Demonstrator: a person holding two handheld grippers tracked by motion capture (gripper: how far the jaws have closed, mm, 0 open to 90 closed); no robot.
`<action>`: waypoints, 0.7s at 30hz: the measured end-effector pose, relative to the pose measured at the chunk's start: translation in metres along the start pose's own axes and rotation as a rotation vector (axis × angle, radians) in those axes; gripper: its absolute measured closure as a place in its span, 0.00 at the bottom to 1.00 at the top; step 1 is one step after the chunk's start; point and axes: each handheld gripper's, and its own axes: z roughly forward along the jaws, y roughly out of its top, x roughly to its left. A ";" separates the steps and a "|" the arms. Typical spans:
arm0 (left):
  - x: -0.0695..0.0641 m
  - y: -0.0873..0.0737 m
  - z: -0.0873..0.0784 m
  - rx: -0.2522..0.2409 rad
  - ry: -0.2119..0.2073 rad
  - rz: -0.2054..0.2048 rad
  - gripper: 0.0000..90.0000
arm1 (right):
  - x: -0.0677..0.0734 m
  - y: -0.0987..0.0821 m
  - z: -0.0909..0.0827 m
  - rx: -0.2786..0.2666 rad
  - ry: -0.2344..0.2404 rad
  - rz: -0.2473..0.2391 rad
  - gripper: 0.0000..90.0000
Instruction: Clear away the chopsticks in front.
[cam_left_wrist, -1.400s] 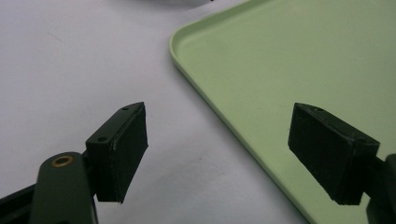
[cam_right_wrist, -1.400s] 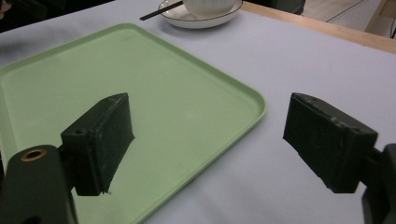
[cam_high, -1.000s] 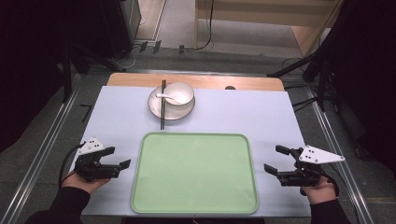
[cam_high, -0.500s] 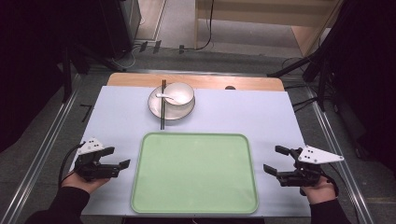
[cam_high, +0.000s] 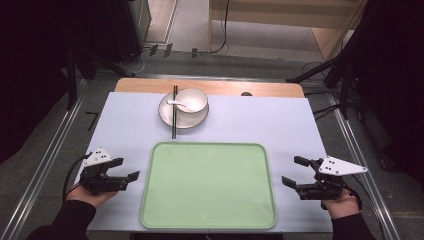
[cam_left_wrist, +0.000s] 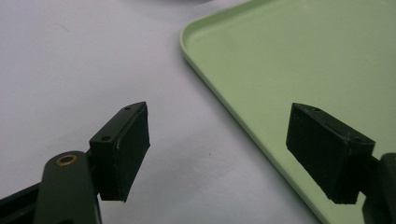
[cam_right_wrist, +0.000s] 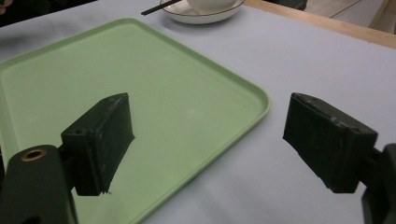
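Note:
A light green tray (cam_high: 209, 185) lies bare at the front middle of the white table. My left gripper (cam_high: 127, 169) rests open on the table just left of the tray, held by a hand. On the tray's right, my right gripper (cam_high: 291, 170) is open too, also in a hand. In the left gripper view the open gripper (cam_left_wrist: 219, 140) straddles the tray's (cam_left_wrist: 289, 56) left rim with nothing between its jaws. The right gripper view has the open gripper (cam_right_wrist: 205, 121) over the tray's (cam_right_wrist: 93, 70) near corner.
Behind the tray stands a white plate (cam_high: 167, 116) carrying a white bowl (cam_high: 192, 100) with a spoon (cam_high: 177, 103) in it. Black chopsticks (cam_high: 174, 112) lie across the plate. A wooden strip (cam_high: 210, 87) runs along the table's far edge.

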 end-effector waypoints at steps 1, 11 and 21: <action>0.000 0.000 0.000 -0.002 0.002 -0.004 0.25 | 0.000 0.000 0.000 0.000 0.001 0.000 0.18; 0.004 -0.005 -0.001 -0.021 0.017 -0.006 0.34 | 0.000 0.000 0.000 0.002 0.000 0.001 0.18; 0.011 -0.003 -0.003 -0.065 0.003 -0.074 0.37 | 0.000 0.000 0.000 0.003 0.001 -0.001 0.18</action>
